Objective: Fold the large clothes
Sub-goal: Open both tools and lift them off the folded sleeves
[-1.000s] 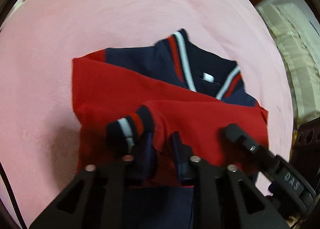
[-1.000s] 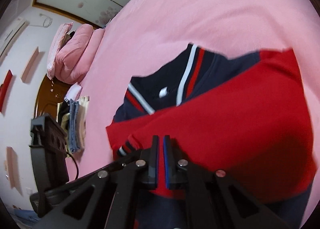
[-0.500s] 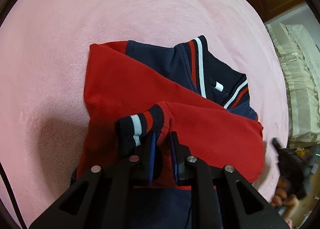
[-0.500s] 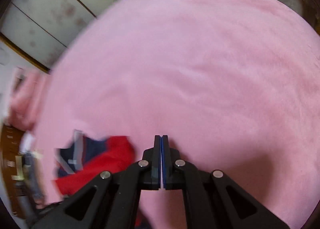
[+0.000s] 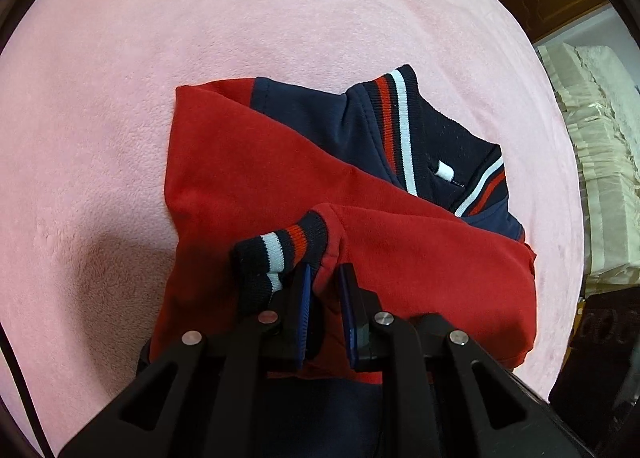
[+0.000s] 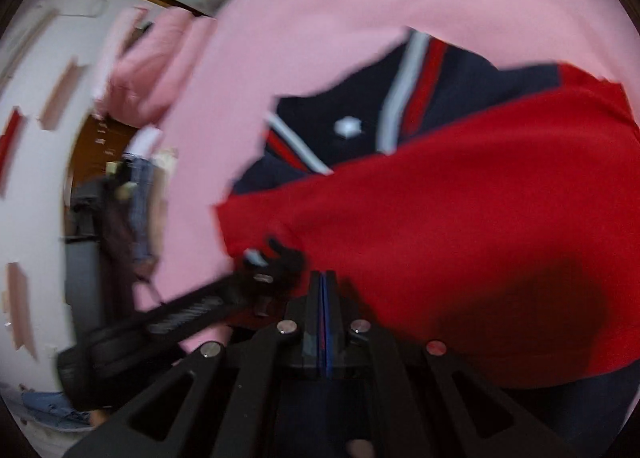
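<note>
Pink blanket (image 5: 280,17), jacket (image 5: 260,177) sleeve pinched in left claw (image 5: 325,278)

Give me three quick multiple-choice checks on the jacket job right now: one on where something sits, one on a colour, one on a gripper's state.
1. Where does the striped cuff lie?
A. On the folded red sleeves, by the left gripper
B. On the bare pink blanket
C. Tucked inside the collar

2. What colour is the jacket body around the collar?
A. Green
B. Navy
C. Yellow

3. How do the right gripper's jaws stand?
A. Wide open
B. Closed on the collar
C. Shut with nothing between them

Answers:
1 A: the cuff rests on red cloth just left of the left gripper's pads.
2 B: navy cloth surrounds the red and white striped collar.
3 C: the pads meet face to face with no cloth caught.
</note>
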A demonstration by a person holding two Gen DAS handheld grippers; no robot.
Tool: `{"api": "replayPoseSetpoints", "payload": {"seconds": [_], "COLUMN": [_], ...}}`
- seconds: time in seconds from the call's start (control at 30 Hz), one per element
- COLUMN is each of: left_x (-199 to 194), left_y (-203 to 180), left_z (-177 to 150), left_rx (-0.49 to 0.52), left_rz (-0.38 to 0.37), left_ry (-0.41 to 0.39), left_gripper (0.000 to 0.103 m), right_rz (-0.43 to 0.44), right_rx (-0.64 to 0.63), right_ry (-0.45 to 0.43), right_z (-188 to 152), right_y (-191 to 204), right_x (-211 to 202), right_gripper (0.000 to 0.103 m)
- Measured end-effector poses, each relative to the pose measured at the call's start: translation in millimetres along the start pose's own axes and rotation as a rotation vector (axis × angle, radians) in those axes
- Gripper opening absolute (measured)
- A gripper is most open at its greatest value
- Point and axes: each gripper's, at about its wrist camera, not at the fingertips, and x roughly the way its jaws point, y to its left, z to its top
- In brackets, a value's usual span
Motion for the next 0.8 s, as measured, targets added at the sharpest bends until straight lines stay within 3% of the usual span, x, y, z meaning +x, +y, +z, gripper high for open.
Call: {"api": "replayPoseSetpoints", "payload": {"seconds": [0.07,0.17,0.27,0.37,0.4,0.53,0.6,0.7,0.8], "left_x": [4,5,8,8,8,8,8,8,7], "left_y": [-5,-9,-13,-12,-11,-8,-9,-11,-12], "left_z": [-1,0,2,2,2,1,1,-3,-4], "left_rx": [0.012,0.030,0.045,0.046,0.042,0.029,0.028,0.039,0.059], "left_rz": [0.013,0.041,0.062,0.062,0.057,0.045,0.051,0.065,0.077], "left_ry": [-0.005,0.008,0.012,0.001,-0.004,-0.021,-0.029,-0.038,-0.042], "left_gripper": [0.014,0.014,0.014,0.014,0.014,0.014,0.014,0.014,0.014], "right_rz": [-0.019,-0.150,-0.221,-0.492,-0.470,-0.204,-0.125,-0.037,0.038], "right_rx": [0.023,-0.008,0.022,0.019,0.042,0.125,0.069,0.004,0.019], "right_ry": [-0.020,-0.135,-0.187,-0.248,-0.273,-0.351,-0.331,-0.234,-0.170], "right_z": [1,-1,1,2,6,5,8,12,12], "right_y": [-20,-54,-84,-92,-96,-92,-71,-32,-13], "right_x": [-11,-46,-80,-108,-117,-136,-123,-76,-37], "right_gripper": [0.000,0.000,0.000,0.000,0.000,0.000,0.000,0.000,0.000]}}
